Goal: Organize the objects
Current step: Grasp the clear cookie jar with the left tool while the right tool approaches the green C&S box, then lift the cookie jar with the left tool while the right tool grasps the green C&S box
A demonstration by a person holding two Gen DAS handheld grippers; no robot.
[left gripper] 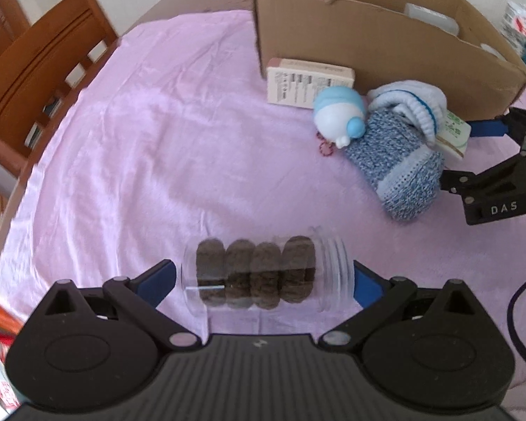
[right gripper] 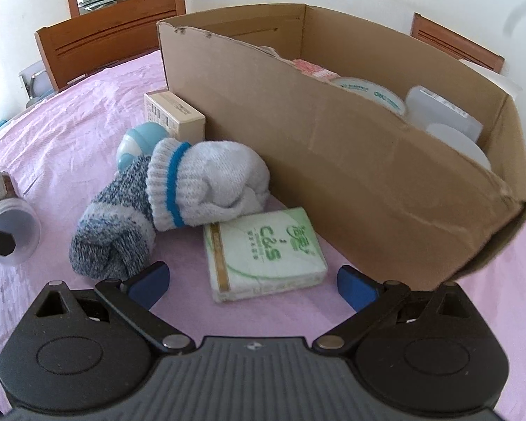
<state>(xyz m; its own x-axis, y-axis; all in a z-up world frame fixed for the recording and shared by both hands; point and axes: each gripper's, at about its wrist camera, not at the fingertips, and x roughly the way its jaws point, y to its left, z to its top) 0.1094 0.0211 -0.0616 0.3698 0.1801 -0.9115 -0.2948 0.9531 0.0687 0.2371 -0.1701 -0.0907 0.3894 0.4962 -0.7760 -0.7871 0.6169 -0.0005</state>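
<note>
Left wrist view is showing the left gripper point(left gripper: 264, 280) spread wide around a clear plastic jar point(left gripper: 263, 273) lying on its side crosswise between the blue fingertips point(left gripper: 159, 279); four dark round cookies are stacked inside it, and its ribbed lid end is sitting against the right finger, though whether the pads are truly pressing on it is hard to tell through the blur. Ahead of this gripper and to its right, on the pink tablecloth point(left gripper: 140, 133), a blue-and-white round toy point(left gripper: 340, 114) is lying beside a speckled blue sock point(left gripper: 398, 165) and a white sock with a blue stripe point(left gripper: 412, 105), with a small cream carton point(left gripper: 307, 82) just beyond them against the cardboard box point(left gripper: 368, 49). The right gripper point(left gripper: 470, 152) is reaching in from the far right edge. In the right wrist view, that gripper point(right gripper: 252, 280) is standing wide open and holding nothing, its fingers flanking the near end of a green tissue pack point(right gripper: 266, 252) lying flat on the cloth without touching it. The white sock point(right gripper: 207, 182) is resting on the pack's far corner, the speckled sock point(right gripper: 112, 231) is lying ahead to the left, and the box wall point(right gripper: 333, 161) is rising just ahead to the right, with a tape roll point(right gripper: 371, 93) and white containers inside.
</note>
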